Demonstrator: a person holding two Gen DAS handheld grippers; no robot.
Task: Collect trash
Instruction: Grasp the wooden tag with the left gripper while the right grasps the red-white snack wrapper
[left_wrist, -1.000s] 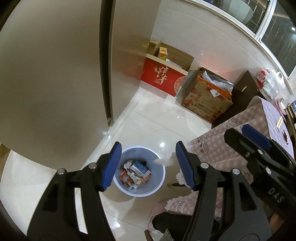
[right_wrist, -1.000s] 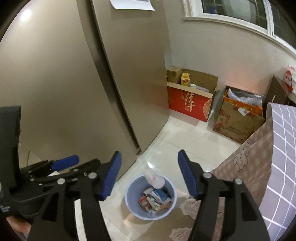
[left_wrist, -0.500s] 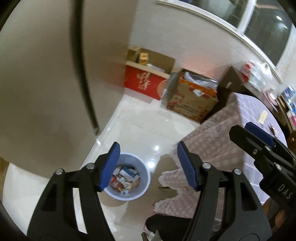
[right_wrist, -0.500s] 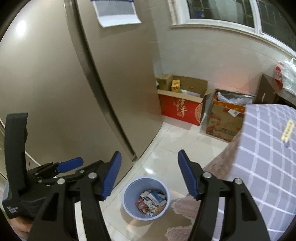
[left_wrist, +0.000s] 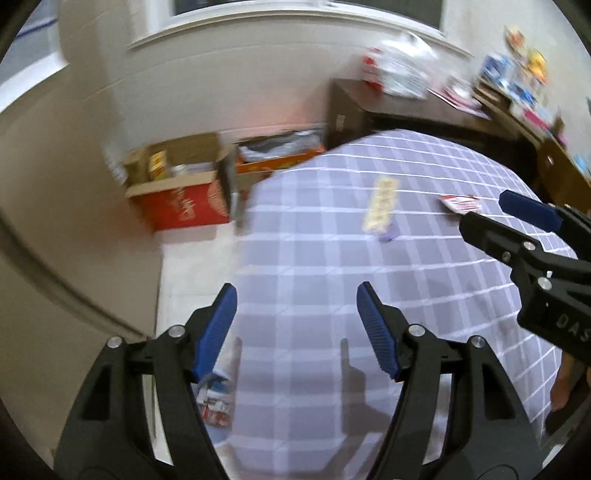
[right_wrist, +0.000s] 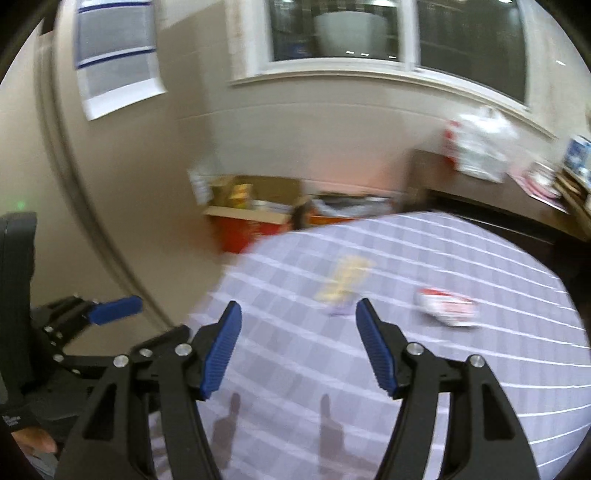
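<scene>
Fingers of the left gripper (left_wrist: 295, 302) are seen spread and opening further, with nothing between the ribbed blue pads; only checked cloth lies below them. Those of the right gripper (right_wrist: 298, 319) are parted about as widely and are likewise empty.

Both grippers are held above the counter (left_wrist: 424, 280), which is covered by a lilac cloth with a white grid. Two pieces of trash lie on it, well apart from either gripper: a long, flat, pale yellow wrapper (left_wrist: 382, 206) and a crumpled red-and-white packet (right_wrist: 448, 308). A small purple scrap (left_wrist: 388, 235) is noted just beside the near end of the wrapper. No obstacle is seen on the cloth between the fingers and these items.

Off the counter's left edge, on the glossy tiled floor, the bin (left_wrist: 216, 402) is partly hidden by the left finger and the cloth; printed packets are visible in it. Against the far wall stand a red cardboard box (left_wrist: 181, 201) with open flaps and an orange carton (left_wrist: 273, 160). A dark wooden cabinet (left_wrist: 369, 110) carries a white plastic bag (left_wrist: 400, 74). Both views are blurred.
</scene>
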